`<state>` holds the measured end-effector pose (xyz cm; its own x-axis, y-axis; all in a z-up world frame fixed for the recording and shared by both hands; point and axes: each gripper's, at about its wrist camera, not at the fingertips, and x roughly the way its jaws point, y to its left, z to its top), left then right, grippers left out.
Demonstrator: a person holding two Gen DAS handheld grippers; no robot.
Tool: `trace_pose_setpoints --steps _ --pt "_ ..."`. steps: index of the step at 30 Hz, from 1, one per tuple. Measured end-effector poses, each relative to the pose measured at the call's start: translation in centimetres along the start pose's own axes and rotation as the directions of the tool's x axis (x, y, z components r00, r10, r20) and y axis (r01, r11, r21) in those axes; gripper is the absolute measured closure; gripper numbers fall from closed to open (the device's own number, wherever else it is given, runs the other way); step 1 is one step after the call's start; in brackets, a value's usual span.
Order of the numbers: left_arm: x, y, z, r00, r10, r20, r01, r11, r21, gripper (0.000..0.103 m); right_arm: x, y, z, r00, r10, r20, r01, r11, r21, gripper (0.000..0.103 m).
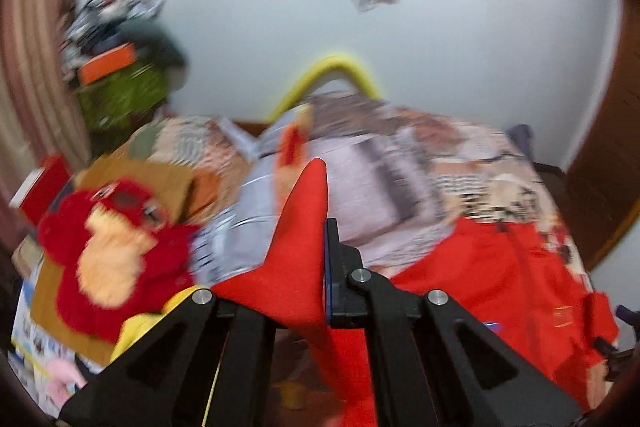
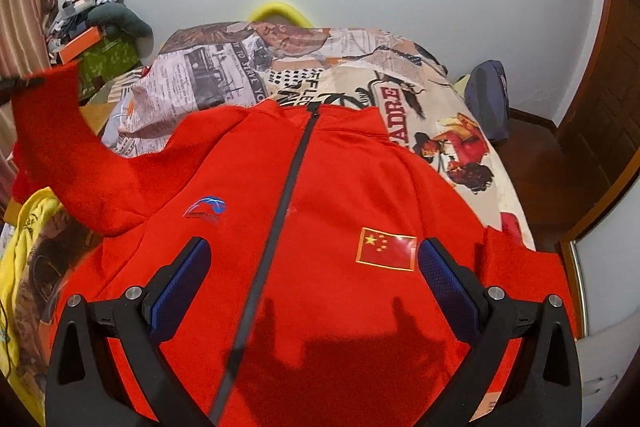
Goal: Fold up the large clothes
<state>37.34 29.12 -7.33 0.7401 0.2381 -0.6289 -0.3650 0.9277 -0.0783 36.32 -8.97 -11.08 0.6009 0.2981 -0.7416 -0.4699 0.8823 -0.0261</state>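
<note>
- Pinching the cuff end of a red sleeve (image 1: 298, 247), the left claw (image 1: 325, 267) is closed tight on the cloth, with the fabric bunched between its pads and rising to a point beyond its tips.
- Seen from the right wrist, that sleeve (image 2: 60, 147) stands lifted off the bed, up and out to the left of the right claw; raising it this way probably frees it to be laid across the chest as a first fold.
- The right claw (image 2: 314, 267) hangs spread wide above the chest of the red jacket (image 2: 320, 187), gripping nothing; its shadow falls on the cloth beneath it, likely waiting its turn.
- The jacket lies front up on the bed (image 2: 440, 99), directly below and ahead of the right claw, zipper (image 2: 292, 171) closed.
- Its long axis runs away from the right claw, collar at the far end towards the wall, hem at the near end out of sight.
- The other sleeve (image 2: 520, 259) lies flat just right of the right claw.
</note>
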Motion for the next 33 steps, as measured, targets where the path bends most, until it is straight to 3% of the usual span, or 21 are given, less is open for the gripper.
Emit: trace_pose_setpoints --steps 6,12,18,21,23,26,27,29,33 --pt "0.5 -11.2 0.2 0.997 -0.078 -0.001 0.077 0.984 0.158 0.101 -1.2 -2.0 -0.4 1.000 0.001 0.016 -0.001 1.000 0.017 0.000" --pt "3.8 -20.5 -4.0 0.972 -0.168 -0.163 0.205 0.947 0.246 0.101 -2.0 -4.2 -1.2 1.000 -0.006 0.021 0.006 1.000 0.030 0.000" --pt "7.7 -27.5 -11.8 0.916 -0.148 -0.373 0.287 0.892 0.349 0.101 -2.8 -6.1 -2.7 1.000 0.008 0.007 -0.009 0.997 0.079 0.000" --pt "8.5 -29.4 -15.2 0.882 -0.149 -0.448 0.332 0.871 0.363 0.101 -2.8 -6.8 -3.5 0.999 -0.036 0.000 0.036 0.996 0.077 0.000" --pt "8.7 -30.3 -17.0 0.871 -0.137 -0.471 0.341 0.858 0.383 0.097 -2.8 -7.1 -4.0 0.999 -0.052 -0.010 0.052 0.996 0.069 0.000" --pt "8.1 -30.9 -18.4 0.859 -0.147 -0.490 0.371 0.839 0.398 0.072 -3.0 -7.3 -4.5 0.998 -0.059 -0.029 0.061 0.996 0.063 0.000" --pt "7.6 -30.9 -18.7 0.851 -0.165 -0.498 0.390 0.834 0.390 0.059 -3.1 -7.3 -4.7 0.997 -0.062 -0.037 0.064 0.996 0.059 0.000" --pt "6.3 -30.6 -18.8 0.842 -0.199 -0.502 0.421 0.824 0.379 0.056 -3.4 -7.2 -4.9 0.997 -0.064 -0.043 0.066 0.997 0.050 0.000" --pt "3.6 -29.3 -17.6 0.845 -0.223 -0.487 0.435 0.816 0.381 0.050 -4.2 -6.4 -4.8 0.997 -0.062 -0.044 0.064 0.998 0.030 0.000"
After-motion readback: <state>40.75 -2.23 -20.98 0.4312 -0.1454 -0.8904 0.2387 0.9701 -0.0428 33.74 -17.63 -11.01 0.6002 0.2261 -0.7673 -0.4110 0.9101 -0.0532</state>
